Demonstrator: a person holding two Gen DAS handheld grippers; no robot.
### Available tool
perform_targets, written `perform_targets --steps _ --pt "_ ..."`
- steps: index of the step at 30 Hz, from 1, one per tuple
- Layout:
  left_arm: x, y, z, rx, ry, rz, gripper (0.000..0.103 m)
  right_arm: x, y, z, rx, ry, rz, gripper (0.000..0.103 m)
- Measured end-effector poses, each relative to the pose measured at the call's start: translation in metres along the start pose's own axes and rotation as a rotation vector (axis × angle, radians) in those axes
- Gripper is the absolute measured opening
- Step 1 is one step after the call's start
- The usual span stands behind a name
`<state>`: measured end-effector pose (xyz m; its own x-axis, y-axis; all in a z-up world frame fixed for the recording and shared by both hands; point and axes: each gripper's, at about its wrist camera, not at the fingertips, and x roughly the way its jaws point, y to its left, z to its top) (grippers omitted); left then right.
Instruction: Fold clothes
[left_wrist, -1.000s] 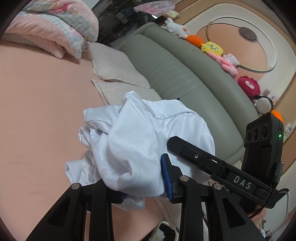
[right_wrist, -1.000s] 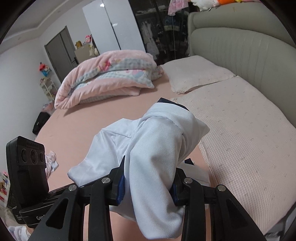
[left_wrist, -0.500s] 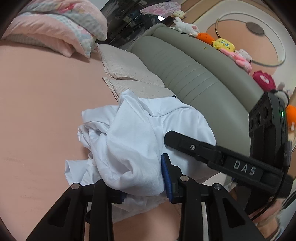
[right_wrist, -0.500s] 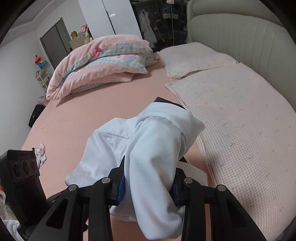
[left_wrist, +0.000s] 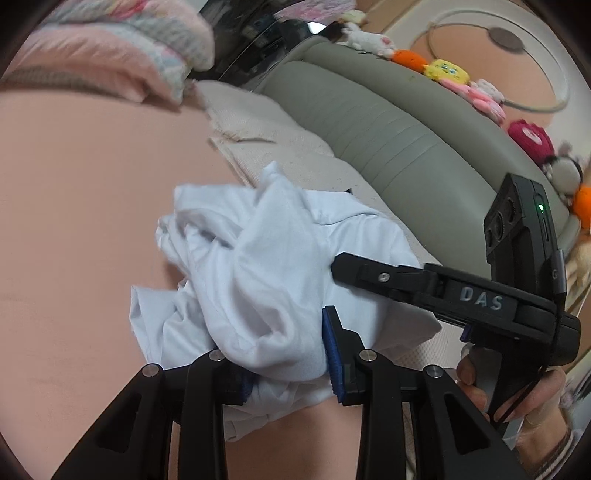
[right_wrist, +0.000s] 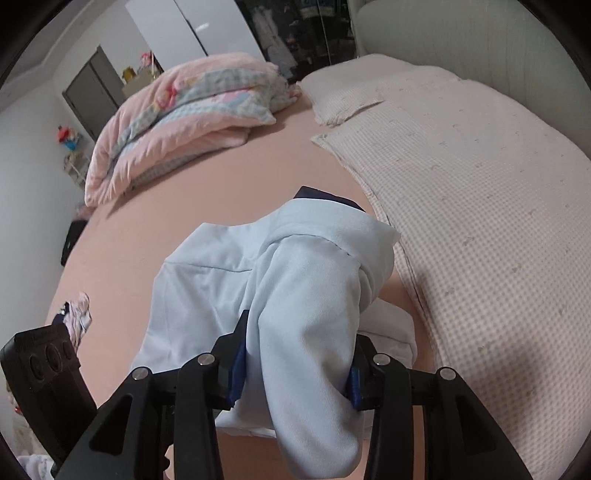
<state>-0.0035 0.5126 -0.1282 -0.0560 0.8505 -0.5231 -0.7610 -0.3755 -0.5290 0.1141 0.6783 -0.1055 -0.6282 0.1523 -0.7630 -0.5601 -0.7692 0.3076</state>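
Left gripper (left_wrist: 288, 365): jaws partly apart and unchanged, pads pressed on a bunched fold of the white garment (left_wrist: 258, 266). Bundle crumpled, its lower layers resting on the pink sheet (right_wrist: 147, 240), just beside the near edge of the checked mat (right_wrist: 480, 221).

Right gripper (right_wrist: 295, 369): jaws just opened a little further, a thick roll of the same garment between them and touching both blue pads; not yet let go. Dark collar edge visible at the far end of the roll, beside the checked mat.

Change over the last second: both grippers lowered together toward the bed, on the side of the checked mat away from the headboard; garment brought down with them and now partly settled on the sheet. Probable meaning for the task: garment being set down for spreading; no flat layer or crease yet, so folding proper judged not begun.

Pose: left gripper tilted moderately downward, fingers aimed along the checked mat. Right gripper pitched more steeply down, crossing in front of the left one. Right hand (left_wrist: 517, 398) wrapped round the handle, fingers curled, striped cuff at the wrist.
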Motion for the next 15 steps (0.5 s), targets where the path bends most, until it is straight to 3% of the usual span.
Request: perform_targets --steps 2,6,15 --pt "-0.004 -0.012 0.003 0.046 -0.026 0.005 0.028 -0.007 0.007 0.0 -0.047 -0.033 -0.021 0.04" --pt "-0.011 -0.02 0.015 0.026 -0.063 -0.026 0.028 -0.028 0.017 0.007 -0.076 -0.116 -0.004 0.04" --pt "-0.001 -0.018 0.037 0.033 -0.081 -0.013 0.028 -0.03 0.023 0.029 -0.091 -0.119 -0.021 0.04"
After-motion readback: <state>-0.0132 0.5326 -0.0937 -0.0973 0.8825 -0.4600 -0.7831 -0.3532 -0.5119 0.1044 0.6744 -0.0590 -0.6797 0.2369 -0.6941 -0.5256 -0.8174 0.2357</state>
